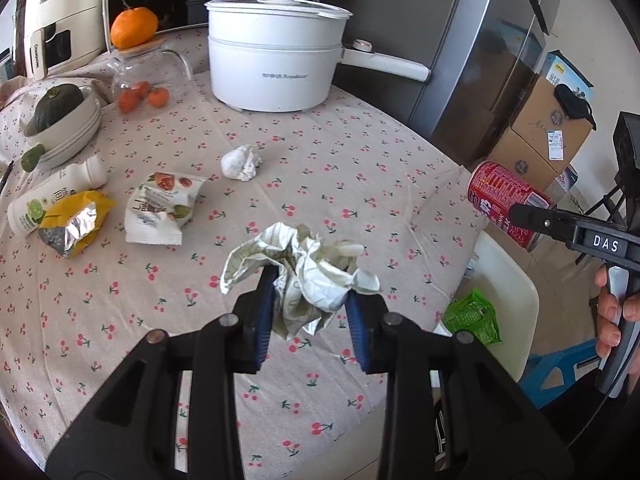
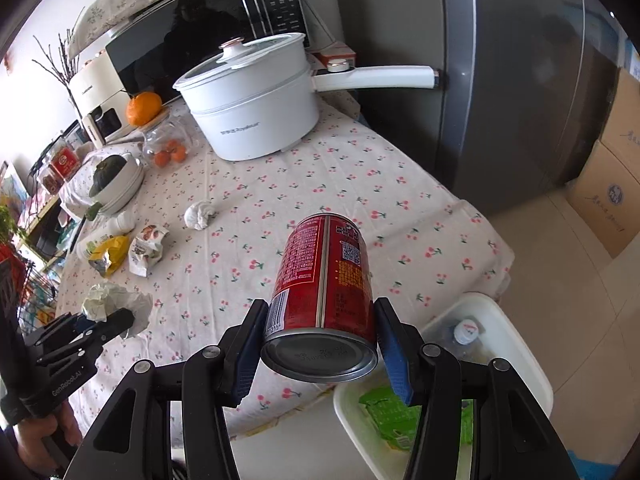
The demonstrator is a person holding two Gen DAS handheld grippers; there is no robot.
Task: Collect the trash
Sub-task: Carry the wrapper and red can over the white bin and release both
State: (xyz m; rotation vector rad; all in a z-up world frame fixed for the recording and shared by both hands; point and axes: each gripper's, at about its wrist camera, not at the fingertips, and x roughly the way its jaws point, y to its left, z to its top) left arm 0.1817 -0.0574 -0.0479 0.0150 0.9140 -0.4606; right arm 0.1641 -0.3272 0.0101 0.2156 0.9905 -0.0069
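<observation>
Right gripper point(image 2: 320, 344) clamped across the sides of a red can point(image 2: 324, 292), the can tipped with its silver base toward the camera and carried just past the table's near right edge, above a white bin point(image 2: 516, 344) on the floor; the bin already holds a green wrapper point(image 2: 384, 412) and a capped bottle point(image 2: 466, 330), so this reads as the drop-off point and the can looks ready to be let go. Left gripper point(image 1: 310, 308) closed on a crumpled pale wrapper point(image 1: 304, 276), a loose foil-like wad bulging above the blue pads point(image 1: 264, 320), held off the cherry-print tablecloth point(image 1: 360, 184) near the same edge, probably queued for the bin next. Farther in, toward the left edge, trash not yet taken: a yellow foil packet point(image 1: 76, 224), a white snack bag point(image 1: 160, 212), a white bottle on its side point(image 1: 52, 196). Mid-table, a balled tissue point(image 1: 242, 162). At the far edge, a white electric pot point(image 1: 276, 56), not trash.
</observation>
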